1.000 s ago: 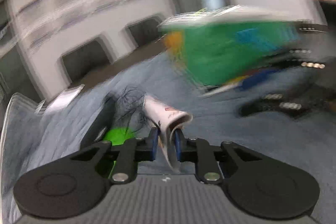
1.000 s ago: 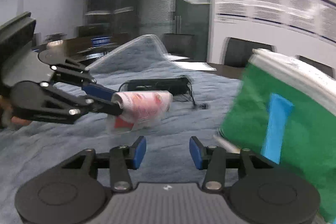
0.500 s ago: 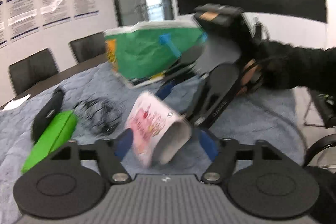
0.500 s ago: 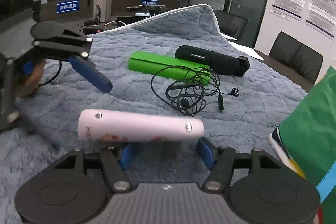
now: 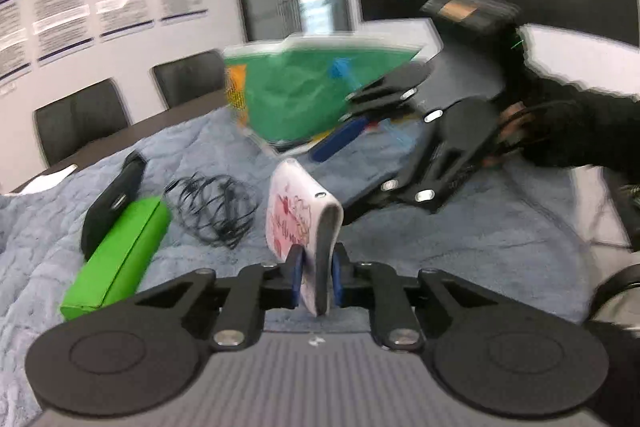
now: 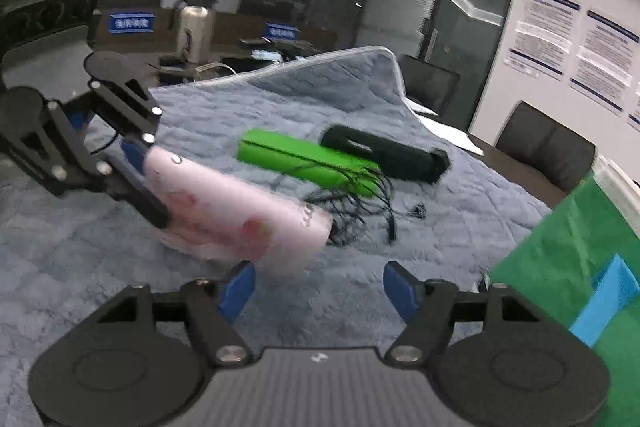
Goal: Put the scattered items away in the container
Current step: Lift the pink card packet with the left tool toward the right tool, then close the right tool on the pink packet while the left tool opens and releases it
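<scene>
Since half a second ago, the left gripper (image 5: 315,277) has closed on the pink case (image 5: 306,223); before, its jaws stood wide around it. Now the blue pads (image 5: 295,269) pinch only the near end of the case, which sticks out forward, above the grey blanket (image 5: 460,243). The right gripper (image 6: 318,285) holds nothing, with its jaws wide apart, close to the green bag (image 6: 576,263) that I judge is the container. The grip is near one end, so the long case can turn between the pads or slip out if the hand moves fast. The bag mouth looks soft and may fold shut. On the blanket wait the green box (image 6: 304,163), the black case (image 6: 384,153) and the tangled cable (image 6: 360,203), whose loops can catch
</scene>
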Demonstrator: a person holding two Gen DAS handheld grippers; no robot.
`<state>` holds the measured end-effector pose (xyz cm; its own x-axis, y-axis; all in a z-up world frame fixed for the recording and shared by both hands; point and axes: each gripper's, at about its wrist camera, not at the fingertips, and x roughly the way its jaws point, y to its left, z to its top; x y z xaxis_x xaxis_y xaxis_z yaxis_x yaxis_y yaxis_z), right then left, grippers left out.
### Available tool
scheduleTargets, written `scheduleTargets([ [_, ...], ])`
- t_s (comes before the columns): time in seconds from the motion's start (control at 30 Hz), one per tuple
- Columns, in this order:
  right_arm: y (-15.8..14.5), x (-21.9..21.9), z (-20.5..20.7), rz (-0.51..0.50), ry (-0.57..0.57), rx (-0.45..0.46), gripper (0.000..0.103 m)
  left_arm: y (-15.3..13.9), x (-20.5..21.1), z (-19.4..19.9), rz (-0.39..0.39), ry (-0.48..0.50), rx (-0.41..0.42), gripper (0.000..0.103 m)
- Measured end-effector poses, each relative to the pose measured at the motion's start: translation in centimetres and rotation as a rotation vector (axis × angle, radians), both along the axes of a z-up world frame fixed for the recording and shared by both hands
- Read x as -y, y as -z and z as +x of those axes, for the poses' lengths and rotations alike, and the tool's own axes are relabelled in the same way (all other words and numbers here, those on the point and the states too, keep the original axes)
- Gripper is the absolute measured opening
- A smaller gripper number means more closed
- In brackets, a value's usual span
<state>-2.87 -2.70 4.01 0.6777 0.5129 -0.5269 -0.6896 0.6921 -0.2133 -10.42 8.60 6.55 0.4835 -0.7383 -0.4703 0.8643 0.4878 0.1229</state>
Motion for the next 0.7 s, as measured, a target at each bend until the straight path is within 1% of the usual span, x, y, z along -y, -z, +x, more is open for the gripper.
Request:
scheduleTargets([
  [0.03, -0.2, -0.2, -0.2, -0.001, -0.023, -0.006, 0.075, -0.3, -0.9, -0.6, -0.031, 0.044, -0.010, 0.014],
  [0.07, -0.2, -0.7, -0.5, -0.008, -0.047, -0.006, 0.075, -0.4, -1.8, -0.9, -0.050, 0.082, -0.018, 0.015],
  [0.1, -0.3, -1.4, -1.1, -0.025, -0.089, 0.003, 0.073, -0.2, -2.2, -0.9, -0.038, 0.102, -0.023, 0.016],
  [0.13, -0.3, -2.0, -1.8, -0.035, -0.138, 0.017, 0.065, 0.3, -2.6, -0.7, -0.013, 0.093, -0.028, 0.018],
  [0.17, -0.3, -2.6, -2.4, -0.038, -0.184, 0.015, 0.046, 1.0, -3.1, -0.1, 0.012, 0.050, -0.054, 0.020],
  [0.2, -0.4, -3.2, -2.7, -0.040, -0.219, -0.003, 0.040, 1.7, -3.3, 0.4, 0.034, 0.026, -0.082, 0.027],
  [0.27, -0.9, -4.0, -3.4, -0.028, -0.249, -0.011, 0.034, 2.7, -3.5, 0.4, 0.069, -0.015, -0.070, 0.031],
  [0.33, -1.6, -4.0, -4.0, -0.020, -0.282, -0.014, 0.033, 2.7, -3.3, -0.1, 0.078, -0.008, -0.046, 0.031],
  [0.37, -1.9, -3.8, -4.2, -0.019, -0.302, -0.029, 0.031, 2.5, -3.3, -0.2, 0.073, -0.001, -0.036, 0.030],
  [0.4, -2.3, -3.5, -4.3, -0.015, -0.326, -0.061, 0.031, 2.4, -3.5, -0.2, 0.060, 0.008, -0.036, 0.027],
  [0.43, -2.5, -3.1, -4.3, -0.015, -0.348, -0.101, 0.036, 2.2, -3.6, 0.0, 0.046, 0.015, -0.044, 0.027],
  [0.47, -2.6, -2.7, -4.3, -0.022, -0.365, -0.137, 0.045, 2.2, -3.6, 0.1, 0.044, 0.022, -0.055, 0.025],
  [0.5, -2.5, -2.3, -4.3, -0.030, -0.365, -0.146, 0.052, 2.3, -3.5, 0.0, 0.049, 0.031, -0.046, 0.023],
  [0.53, -2.1, -2.0, -4.5, -0.043, -0.332, -0.118, 0.070, 2.4, -3.4, -0.3, 0.060, 0.040, -0.029, 0.021],
  [0.57, -1.7, -1.9, -4.4, -0.061, -0.283, -0.072, 0.080, 2.4, -3.0, -0.8, 0.086, 0.047, -0.003, 0.019],
  [0.6, -1.1, -2.0, -4.2, -0.080, -0.236, -0.035, 0.081, 2.6, -2.5, -1.3, 0.112, 0.059, 0.032, 0.018],
  [0.63, -0.6, -2.1, -3.9, -0.087, -0.218, -0.027, 0.078, 2.8, -2.3, -1.6, 0.120, 0.074, 0.054, 0.018],
  [0.7, 0.3, -2.5, -3.3, -0.083, -0.232, -0.050, 0.072, 2.8, -2.1, -1.7, 0.136, 0.092, 0.059, 0.018],
])
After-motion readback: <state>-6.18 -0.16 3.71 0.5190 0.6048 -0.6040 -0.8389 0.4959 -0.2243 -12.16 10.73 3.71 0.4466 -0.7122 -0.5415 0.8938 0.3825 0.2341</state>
